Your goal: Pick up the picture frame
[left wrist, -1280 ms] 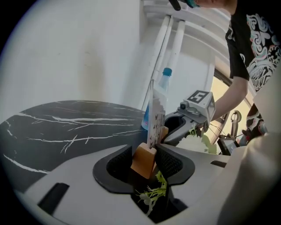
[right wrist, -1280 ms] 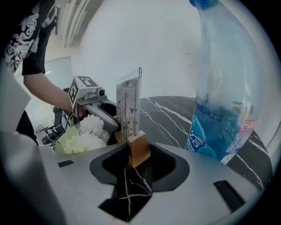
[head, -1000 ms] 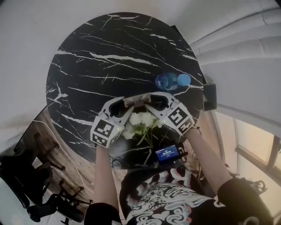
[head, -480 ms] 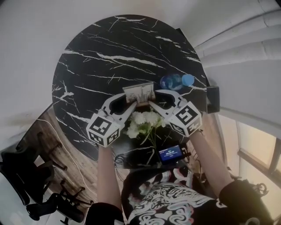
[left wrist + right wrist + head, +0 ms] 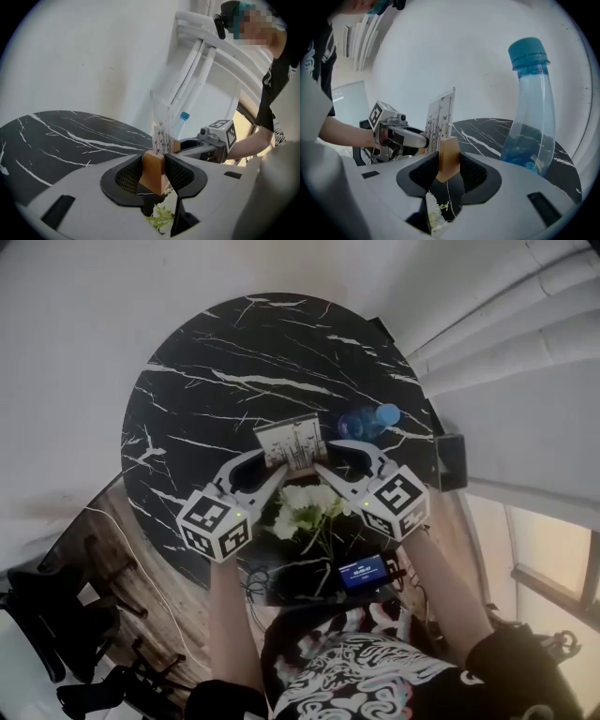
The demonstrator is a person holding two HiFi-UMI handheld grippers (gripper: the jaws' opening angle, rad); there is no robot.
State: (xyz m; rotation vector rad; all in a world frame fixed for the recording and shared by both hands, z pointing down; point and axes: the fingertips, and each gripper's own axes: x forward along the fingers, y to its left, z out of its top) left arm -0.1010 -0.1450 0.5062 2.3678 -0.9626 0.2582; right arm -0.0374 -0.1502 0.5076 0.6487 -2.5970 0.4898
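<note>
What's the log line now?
left gripper: shut on picture frame | right gripper: shut on picture frame | picture frame: upright | water bottle: standing

Bottle (image 5: 361,421) just right of picture frame (image 5: 292,444), flowers (image 5: 305,507) nearer.

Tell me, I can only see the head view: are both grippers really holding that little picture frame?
Observer: Yes. The left gripper view shows the left gripper pinching a light-brown wooden end block of the clear-panelled picture frame between its black fingers.
Operator: And the other one?
Observer: The right gripper clamps a matching wooden block at the frame's opposite end.
Operator: Is the bottle lying down?
Observer: No, the clear plastic bottle with a blue cap stands upright on the round black marble table.
</note>
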